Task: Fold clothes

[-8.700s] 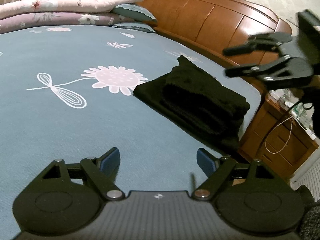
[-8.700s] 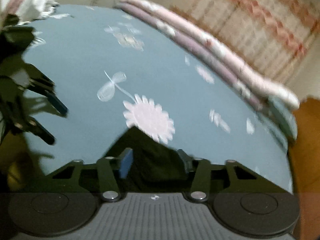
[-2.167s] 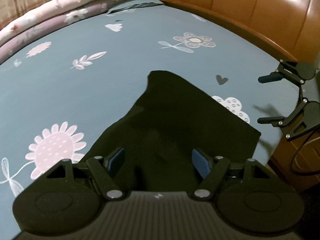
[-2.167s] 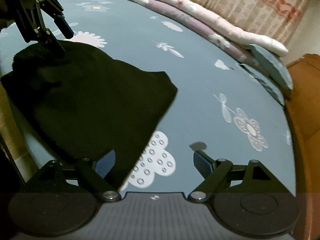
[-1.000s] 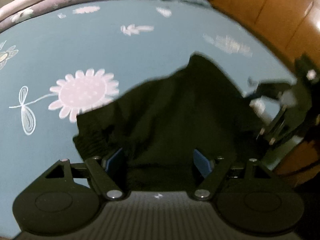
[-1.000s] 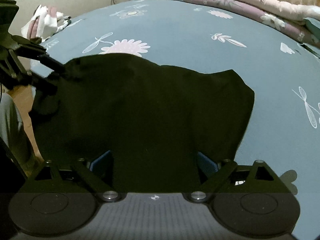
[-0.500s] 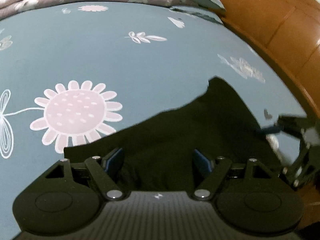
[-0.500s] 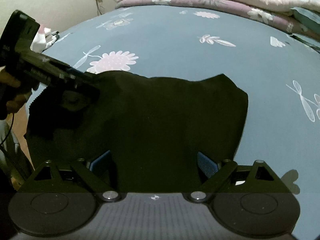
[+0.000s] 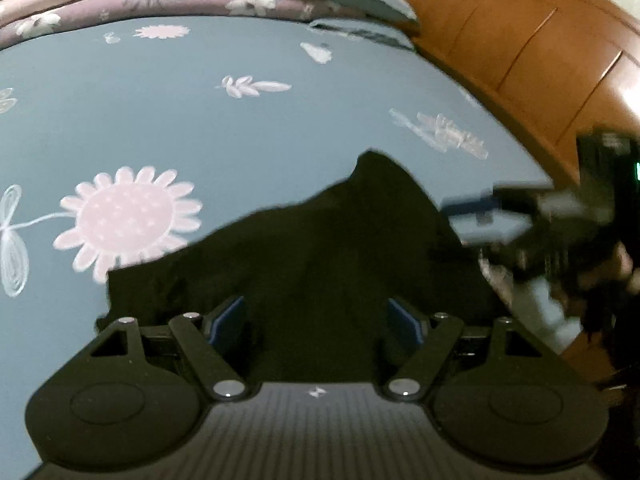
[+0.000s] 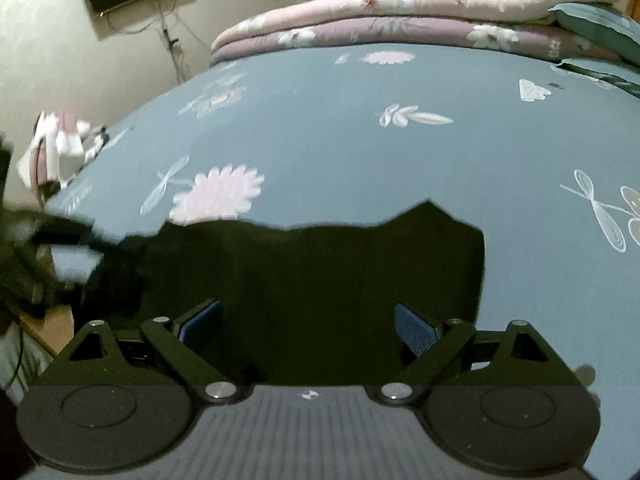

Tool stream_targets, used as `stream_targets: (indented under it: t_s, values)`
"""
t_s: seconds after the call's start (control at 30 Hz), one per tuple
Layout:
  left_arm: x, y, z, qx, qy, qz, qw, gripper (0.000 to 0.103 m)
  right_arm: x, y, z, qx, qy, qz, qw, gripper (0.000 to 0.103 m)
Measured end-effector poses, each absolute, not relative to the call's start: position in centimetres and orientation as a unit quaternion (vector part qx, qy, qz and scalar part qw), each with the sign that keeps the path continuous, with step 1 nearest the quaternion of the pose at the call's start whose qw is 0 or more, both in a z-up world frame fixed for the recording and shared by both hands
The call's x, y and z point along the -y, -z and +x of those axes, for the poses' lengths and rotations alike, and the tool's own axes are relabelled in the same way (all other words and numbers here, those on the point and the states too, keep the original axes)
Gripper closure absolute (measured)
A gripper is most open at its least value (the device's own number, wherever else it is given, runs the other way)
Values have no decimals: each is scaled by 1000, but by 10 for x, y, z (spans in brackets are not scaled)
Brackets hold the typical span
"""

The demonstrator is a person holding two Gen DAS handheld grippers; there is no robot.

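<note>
Since half a second ago the right gripper [image 10: 307,322] has lifted a little: in its own view the far edge of the black garment [image 10: 320,272] sits lower in the picture and more of the blue flowered bedsheet [image 10: 360,152] shows beyond it. In the left wrist view the right gripper [image 9: 488,220] now appears higher and nearer, as a blur. The garment's outline is much as it was.

The left gripper [image 9: 316,320] has its jaws spread wide, the blue pads [image 9: 230,316] apart with black cloth filling the space between and ahead of them. Neither pad can be seen pressing on the cloth, so it grips nothing. The right gripper's jaws stand just as wide, its pads [image 10: 416,328] well apart over the garment, and they too show no hold on it.

The garment lies flat on the bedsheet, directly ahead of and under both pairs of fingers. From the left fingers it rises to a point ahead and slightly right. From the right fingers its far edge runs across ahead, with a small peak to the right.

Beyond the fingers, well apart from the garment, folded quilts [image 10: 400,12] lie stacked at the far edge of the bed. A wooden headboard [image 9: 540,52] stands to the right of the left fingers.
</note>
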State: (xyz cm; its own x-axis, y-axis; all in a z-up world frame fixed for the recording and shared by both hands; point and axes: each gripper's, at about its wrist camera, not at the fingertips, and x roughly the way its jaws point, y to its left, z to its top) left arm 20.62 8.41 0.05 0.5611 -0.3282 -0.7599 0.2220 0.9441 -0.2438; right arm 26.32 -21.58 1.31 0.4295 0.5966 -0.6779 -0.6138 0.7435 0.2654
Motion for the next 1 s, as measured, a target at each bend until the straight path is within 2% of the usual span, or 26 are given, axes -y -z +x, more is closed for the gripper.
stream_targets:
  t_s: [0.1, 0.2, 0.3, 0.5, 0.57, 0.7, 1.0]
  values:
    - [-91, 0, 188, -451, 135, -65, 880, 26, 205, -25, 276, -383, -395, 23, 835, 14]
    - [-103, 1, 172, -456, 108, -82, 880, 25, 185, -32, 287, -374, -453, 58, 807, 14]
    - [-114, 0, 160, -456, 80, -90, 882, 25, 154, -30, 296, -376, -499, 42, 779, 14]
    - [-132, -4, 150, -447, 37, -100, 888, 25, 116, 7, 305, -439, -513, 14, 738, 14]
    - [-136, -3, 151, -445, 30, -104, 889, 25, 115, 18, 307, -451, -501, 8, 738, 15]
    - [-146, -2, 158, -440, 16, -114, 890, 25, 127, -1, 301, -433, -493, 11, 754, 13]
    - [-194, 18, 166, -446, 21, -246, 861, 25, 177, -20, 293, -414, -433, 8, 801, 10]
